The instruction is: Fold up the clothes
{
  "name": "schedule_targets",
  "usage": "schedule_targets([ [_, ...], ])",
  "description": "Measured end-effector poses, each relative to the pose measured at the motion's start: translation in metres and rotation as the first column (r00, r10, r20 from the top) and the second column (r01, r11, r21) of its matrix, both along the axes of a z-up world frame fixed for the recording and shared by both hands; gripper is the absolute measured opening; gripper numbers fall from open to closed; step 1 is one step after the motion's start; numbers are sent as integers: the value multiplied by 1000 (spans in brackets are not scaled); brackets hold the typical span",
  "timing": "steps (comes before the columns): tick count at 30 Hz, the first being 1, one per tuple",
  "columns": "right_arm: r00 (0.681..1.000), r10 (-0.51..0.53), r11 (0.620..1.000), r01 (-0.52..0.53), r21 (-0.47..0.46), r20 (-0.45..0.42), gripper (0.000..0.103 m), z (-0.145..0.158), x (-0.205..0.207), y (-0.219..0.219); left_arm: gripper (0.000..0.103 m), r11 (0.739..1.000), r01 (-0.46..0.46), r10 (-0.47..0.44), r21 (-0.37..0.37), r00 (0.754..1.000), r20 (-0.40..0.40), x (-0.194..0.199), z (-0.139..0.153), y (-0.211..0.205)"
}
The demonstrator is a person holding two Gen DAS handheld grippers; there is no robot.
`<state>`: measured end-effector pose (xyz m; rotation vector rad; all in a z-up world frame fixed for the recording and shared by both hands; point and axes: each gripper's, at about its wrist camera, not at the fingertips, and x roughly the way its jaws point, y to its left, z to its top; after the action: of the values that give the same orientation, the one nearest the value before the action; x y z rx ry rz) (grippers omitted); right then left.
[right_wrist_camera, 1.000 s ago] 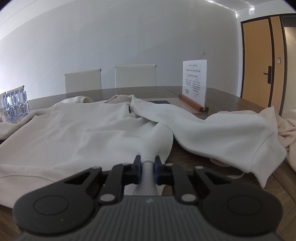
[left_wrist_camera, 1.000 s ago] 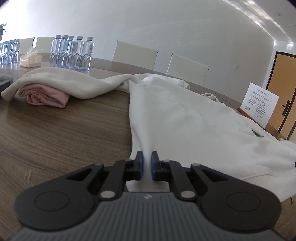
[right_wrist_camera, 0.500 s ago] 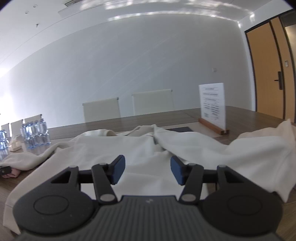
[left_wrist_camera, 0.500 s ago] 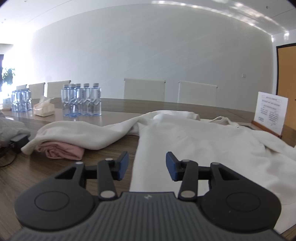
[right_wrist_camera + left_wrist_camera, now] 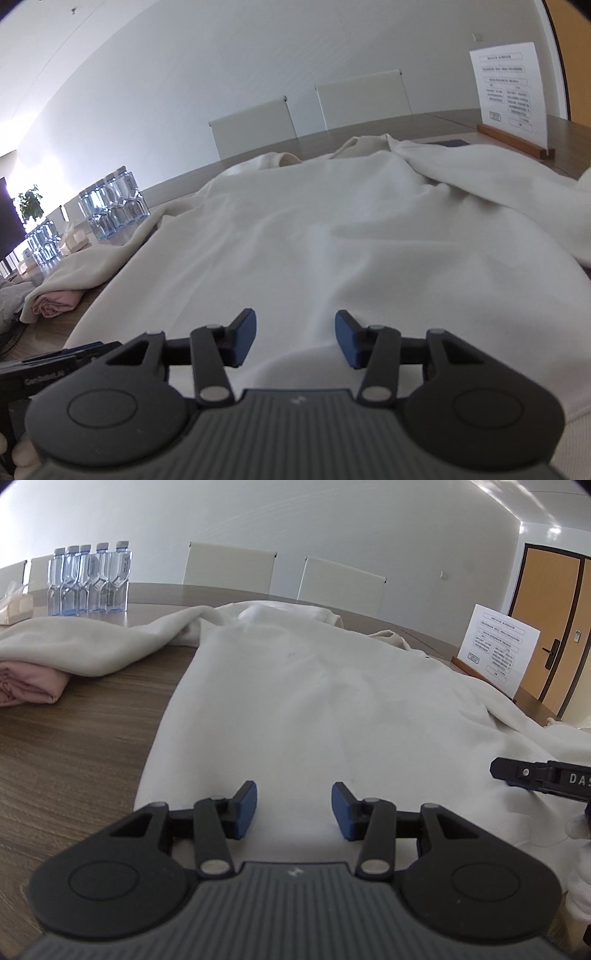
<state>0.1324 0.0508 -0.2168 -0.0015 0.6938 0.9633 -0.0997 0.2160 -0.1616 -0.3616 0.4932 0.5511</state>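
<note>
A cream sweatshirt (image 5: 314, 686) lies spread flat across the wooden table (image 5: 74, 746), its hem toward me and its collar at the far end. One sleeve (image 5: 85, 646) trails off to the left and drapes over a folded pink garment (image 5: 29, 686). My left gripper (image 5: 294, 808) hovers open over the hem, nothing between its blue pads. In the right wrist view the same sweatshirt (image 5: 332, 240) fills the middle, and my right gripper (image 5: 294, 338) stands open above it. The right gripper's tip (image 5: 532, 775) shows at the left view's right edge.
Several water bottles (image 5: 90, 579) and a tissue box (image 5: 14, 607) stand at the far left. A paper sign in a wooden holder (image 5: 498, 646) sits at the right. White chairs (image 5: 231, 566) line the far side, and a wooden door (image 5: 550, 627) is beyond.
Both grippers were shut on the sweatshirt's hem a second ago. They have since opened, let the cloth go and lifted; the sweatshirt now lies flatter and both grippers hover above it.
</note>
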Motion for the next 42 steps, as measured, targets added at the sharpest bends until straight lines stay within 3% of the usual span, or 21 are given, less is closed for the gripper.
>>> schedule_targets([
  [4, 994, -109, 992, 108, -67, -5, 50, -17, 22, -19, 44, 1000, 2, -2, -28, 1000, -12, 0, -2, 3],
  [5, 990, -141, 987, 140, -79, -13, 48, -21, 30, -27, 44, 1000, 2, -2, -29, 1000, -12, 0, -2, 3],
  [6, 987, -160, 984, 158, -79, -24, 39, -23, 36, -34, 45, 1000, 3, -3, -28, 1000, -13, 0, -2, 2],
  [9, 980, -196, 979, 192, -74, -43, 34, -24, 50, -48, 46, 1000, 2, -3, -19, 1000, -18, 1, -2, 1],
  [13, 984, -176, 983, 175, -56, -5, 37, -14, 49, -40, 48, 1000, 2, -2, -8, 1000, -25, 2, -2, -1],
  [20, 1000, 2, 1000, -2, 12, 8, 37, -11, 20, 14, 49, 1000, 1, 0, 8, 999, -33, 4, -2, -4],
  [24, 1000, 3, 1000, -3, -18, -18, 35, -19, 24, 31, 49, 1000, -1, 2, 16, 999, -37, 5, -3, -6],
  [27, 996, -26, 1000, 26, 3, -80, 32, -24, 42, 17, 49, 1000, 2, -1, 19, 999, -40, 6, -2, -6],
  [29, 991, -44, 999, 47, 19, -123, 23, -27, 54, 6, 49, 1000, 5, -4, 21, 999, -41, 6, -2, -6],
  [35, 982, -176, 984, 175, -20, -64, 25, -33, 91, -37, 52, 999, 16, -15, 31, 999, -48, 7, -3, -8],
  [42, 984, -172, 985, 172, -16, -45, 27, -28, 106, -68, 53, 998, 36, -33, 48, 998, -57, 9, -2, -11],
])
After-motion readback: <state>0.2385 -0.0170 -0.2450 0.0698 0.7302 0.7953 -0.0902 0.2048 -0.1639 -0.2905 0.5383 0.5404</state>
